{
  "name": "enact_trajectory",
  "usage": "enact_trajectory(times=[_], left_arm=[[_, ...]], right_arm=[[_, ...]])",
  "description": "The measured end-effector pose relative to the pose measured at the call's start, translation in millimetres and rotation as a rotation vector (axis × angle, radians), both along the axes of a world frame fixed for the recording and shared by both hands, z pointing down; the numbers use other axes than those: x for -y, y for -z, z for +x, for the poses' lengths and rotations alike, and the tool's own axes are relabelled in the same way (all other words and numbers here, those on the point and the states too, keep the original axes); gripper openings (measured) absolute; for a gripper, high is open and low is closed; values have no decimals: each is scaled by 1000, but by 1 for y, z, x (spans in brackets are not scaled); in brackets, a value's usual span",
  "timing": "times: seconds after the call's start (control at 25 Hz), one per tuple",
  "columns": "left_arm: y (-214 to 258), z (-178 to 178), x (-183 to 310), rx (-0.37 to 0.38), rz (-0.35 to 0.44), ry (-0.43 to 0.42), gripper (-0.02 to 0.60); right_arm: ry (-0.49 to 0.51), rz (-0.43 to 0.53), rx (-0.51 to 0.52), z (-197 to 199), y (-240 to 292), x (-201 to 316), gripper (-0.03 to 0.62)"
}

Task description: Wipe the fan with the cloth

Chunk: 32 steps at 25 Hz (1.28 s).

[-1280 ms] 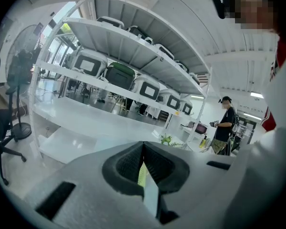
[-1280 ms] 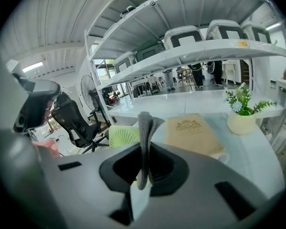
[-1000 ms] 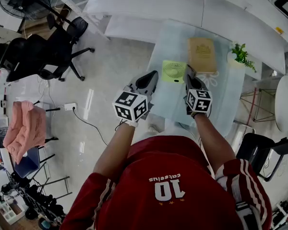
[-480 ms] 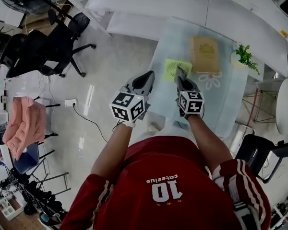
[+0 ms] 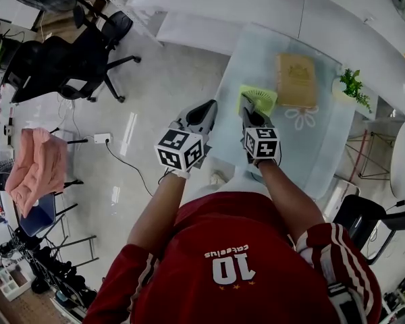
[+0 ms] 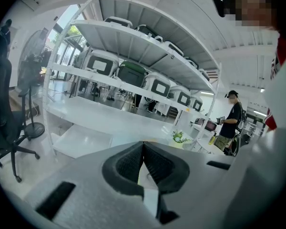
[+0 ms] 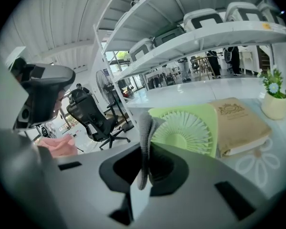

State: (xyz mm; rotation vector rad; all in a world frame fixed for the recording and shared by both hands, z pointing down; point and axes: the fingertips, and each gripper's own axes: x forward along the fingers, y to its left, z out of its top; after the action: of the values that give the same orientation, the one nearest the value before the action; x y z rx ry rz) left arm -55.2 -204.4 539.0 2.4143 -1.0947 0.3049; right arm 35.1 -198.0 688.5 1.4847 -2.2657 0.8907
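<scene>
A small green fan (image 5: 260, 98) lies flat on the glass table (image 5: 310, 147); in the right gripper view the fan (image 7: 188, 130) sits just beyond the jaws. My right gripper (image 5: 246, 106) is at the fan's near left corner, shut on a grey cloth (image 7: 144, 128) that stands up between the jaws of the right gripper (image 7: 145, 149). My left gripper (image 5: 204, 117) hovers off the table's left edge above the floor. In the left gripper view, the left gripper (image 6: 143, 149) has its jaws together with nothing between them.
A tan book (image 5: 295, 79) lies just right of the fan, with a small potted plant (image 5: 354, 86) beyond it. Black office chairs (image 5: 61, 66) and a rack with a pink cloth (image 5: 37, 174) stand on the floor at left. White shelving runs behind the table.
My right gripper with the cloth has slid leftwards across the fan, from its right edge to its near left corner. The left gripper has hardly moved.
</scene>
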Motion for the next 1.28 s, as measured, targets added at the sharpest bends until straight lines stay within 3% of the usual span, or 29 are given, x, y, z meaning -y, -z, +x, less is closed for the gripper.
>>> enact_trajectory(times=[1.28], left_arm=[[-12, 4, 6, 17, -26, 8, -2]], right_arm=[[-31, -25, -5, 4, -18, 14, 21]])
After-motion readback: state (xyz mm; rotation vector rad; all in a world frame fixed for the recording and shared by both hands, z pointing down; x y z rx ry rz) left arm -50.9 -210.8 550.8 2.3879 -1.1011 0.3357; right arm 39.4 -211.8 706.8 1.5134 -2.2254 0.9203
